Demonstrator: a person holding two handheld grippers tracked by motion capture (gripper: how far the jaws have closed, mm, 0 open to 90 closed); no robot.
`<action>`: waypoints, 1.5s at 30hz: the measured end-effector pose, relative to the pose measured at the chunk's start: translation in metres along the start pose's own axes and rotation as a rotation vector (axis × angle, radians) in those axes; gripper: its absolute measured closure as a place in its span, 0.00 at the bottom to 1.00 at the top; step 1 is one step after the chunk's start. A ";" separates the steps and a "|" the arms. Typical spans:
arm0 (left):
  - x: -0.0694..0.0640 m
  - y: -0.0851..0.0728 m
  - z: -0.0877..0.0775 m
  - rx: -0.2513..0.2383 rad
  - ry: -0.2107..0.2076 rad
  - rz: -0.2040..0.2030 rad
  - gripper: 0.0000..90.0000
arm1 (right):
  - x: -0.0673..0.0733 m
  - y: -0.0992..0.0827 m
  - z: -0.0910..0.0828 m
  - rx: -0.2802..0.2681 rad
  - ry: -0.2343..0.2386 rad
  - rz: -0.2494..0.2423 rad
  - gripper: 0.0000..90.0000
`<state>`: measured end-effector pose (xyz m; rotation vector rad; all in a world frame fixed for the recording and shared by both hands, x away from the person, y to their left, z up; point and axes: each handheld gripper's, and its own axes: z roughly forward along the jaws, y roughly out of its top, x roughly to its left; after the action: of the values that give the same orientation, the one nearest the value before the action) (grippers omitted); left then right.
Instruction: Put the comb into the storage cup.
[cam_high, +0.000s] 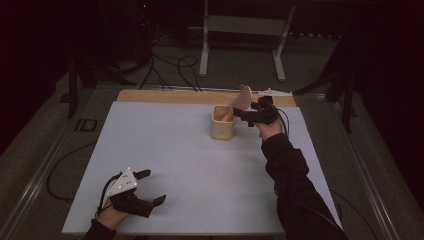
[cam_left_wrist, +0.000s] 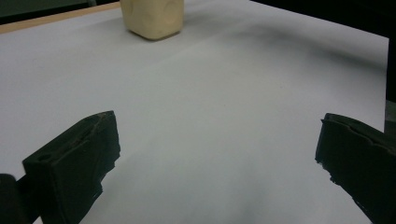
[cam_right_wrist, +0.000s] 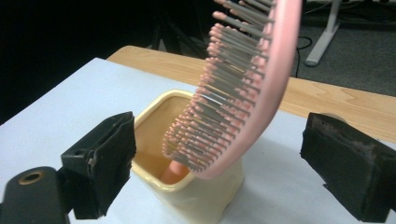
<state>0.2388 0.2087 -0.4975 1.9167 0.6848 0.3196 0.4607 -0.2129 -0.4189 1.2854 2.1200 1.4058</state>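
Observation:
A pink hairbrush (cam_high: 243, 98) stands handle-down in a cream square cup (cam_high: 223, 122) at the back middle of the white table, its bristled head leaning out over the rim. Up close, the hairbrush (cam_right_wrist: 243, 93) rises from the cup (cam_right_wrist: 187, 186) between the jaws of my right gripper (cam_right_wrist: 219, 154), which stand wide and clear of it. That right gripper (cam_high: 250, 114) is just right of the cup. My left gripper (cam_high: 152, 187) rests open near the front left edge, with only bare table between its jaws (cam_left_wrist: 215, 154). The cup (cam_left_wrist: 152, 18) lies far ahead of it.
The white tabletop (cam_high: 190, 165) has a wooden strip (cam_high: 165, 96) along its far edge. A small white object (cam_high: 272, 92) lies at the back right corner. Beyond the table are cables (cam_high: 170, 70) on the floor and a white frame's legs (cam_high: 240, 40).

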 end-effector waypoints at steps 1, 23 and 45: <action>0.000 0.000 0.000 -0.002 0.000 -0.002 0.00 | 0.000 0.000 0.000 0.002 -0.003 -0.004 0.11; 0.000 0.001 -0.001 -0.005 -0.001 0.002 0.00 | 0.002 -0.012 -0.019 -0.023 0.001 -0.026 0.11; 0.000 0.001 -0.002 -0.009 0.003 0.003 0.00 | 0.017 -0.055 -0.044 -0.021 0.044 -0.050 0.11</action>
<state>0.2382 0.2101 -0.4952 1.9090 0.6813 0.3270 0.3940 -0.2322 -0.4405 1.1957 2.1446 1.4447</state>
